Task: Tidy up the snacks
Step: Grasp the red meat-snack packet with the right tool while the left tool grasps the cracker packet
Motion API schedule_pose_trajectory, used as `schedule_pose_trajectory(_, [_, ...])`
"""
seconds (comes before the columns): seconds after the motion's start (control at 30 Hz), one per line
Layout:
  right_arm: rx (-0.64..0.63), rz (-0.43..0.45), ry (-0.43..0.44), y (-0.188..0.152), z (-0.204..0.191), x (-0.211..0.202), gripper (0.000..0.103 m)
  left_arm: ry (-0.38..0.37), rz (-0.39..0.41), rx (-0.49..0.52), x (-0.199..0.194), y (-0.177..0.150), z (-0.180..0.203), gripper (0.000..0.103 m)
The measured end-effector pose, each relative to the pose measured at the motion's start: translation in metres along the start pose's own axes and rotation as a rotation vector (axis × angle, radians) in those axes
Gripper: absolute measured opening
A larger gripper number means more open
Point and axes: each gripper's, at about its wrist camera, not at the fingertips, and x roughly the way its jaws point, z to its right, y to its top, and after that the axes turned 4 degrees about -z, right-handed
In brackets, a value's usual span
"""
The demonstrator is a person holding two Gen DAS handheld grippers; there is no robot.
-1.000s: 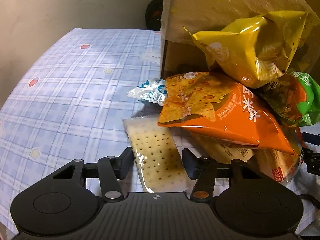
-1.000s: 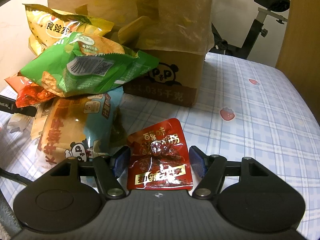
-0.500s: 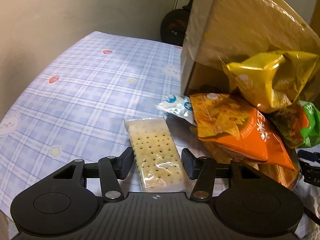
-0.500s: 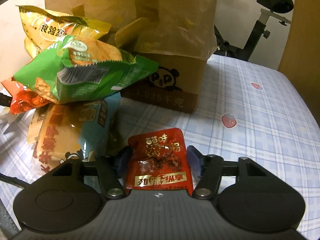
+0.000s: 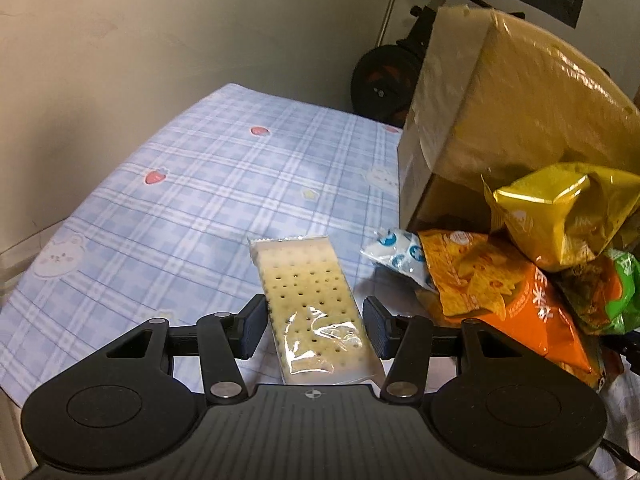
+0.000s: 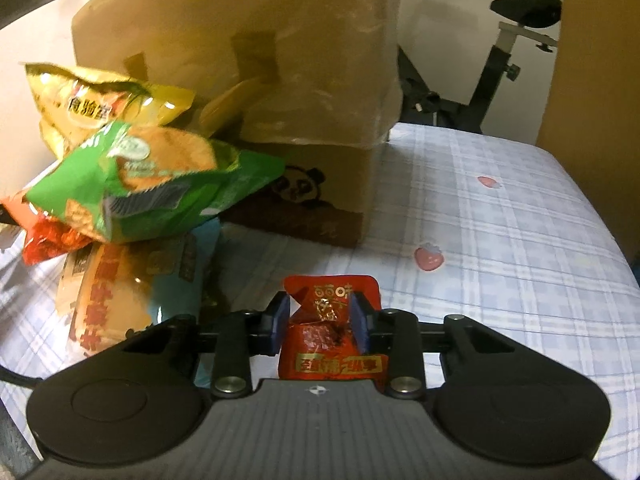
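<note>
Snacks are lying in a heap on a blue checked cloth [image 5: 208, 200], piled against the foot of a cardboard box [image 6: 256, 80] wrapped in plastic film. A yellow bag [image 5: 560, 212] is sitting on top, an orange chip bag [image 5: 508, 296] and a green bag [image 6: 152, 188] are resting under it, and a small white-and-blue packet [image 5: 396, 256] is poking out beside the orange one. The left gripper [image 5: 315, 326] is holding a clear-wrapped cracker pack [image 5: 308, 300] between its jaws, clear of the heap; the pads are sitting against the pack's two long edges. The right gripper [image 6: 319, 322] has just been closing, and its blue pads are now squeezing a small red packet [image 6: 332, 332], whose foil is buckling between them. An exercise bike [image 6: 500, 56] is standing behind the cloth.
</note>
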Motion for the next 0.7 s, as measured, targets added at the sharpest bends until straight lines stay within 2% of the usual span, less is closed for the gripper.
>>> schedule_pose_trajectory(0.07, [0.008,0.012,-0.003,0.001,0.003,-0.003,0.026,0.002,0.011,-0.005,-0.003,0.001,-0.001,0.055])
schedule_pose_trajectory(0.17, [0.010,0.024,-0.010,0.003,0.005,-0.009,0.025,0.003,0.023,-0.008,-0.007,0.003,-0.001,0.055])
schedule_pose_trajectory(0.23, [0.019,0.033,-0.008,0.004,0.007,-0.012,0.015,0.004,0.032,-0.009,-0.009,0.004,0.001,0.055])
schedule_pose_trajectory(0.7, [0.078,0.055,-0.014,0.003,0.023,-0.022,0.014,-0.001,0.064,-0.027,-0.020,0.006,0.002,0.055])
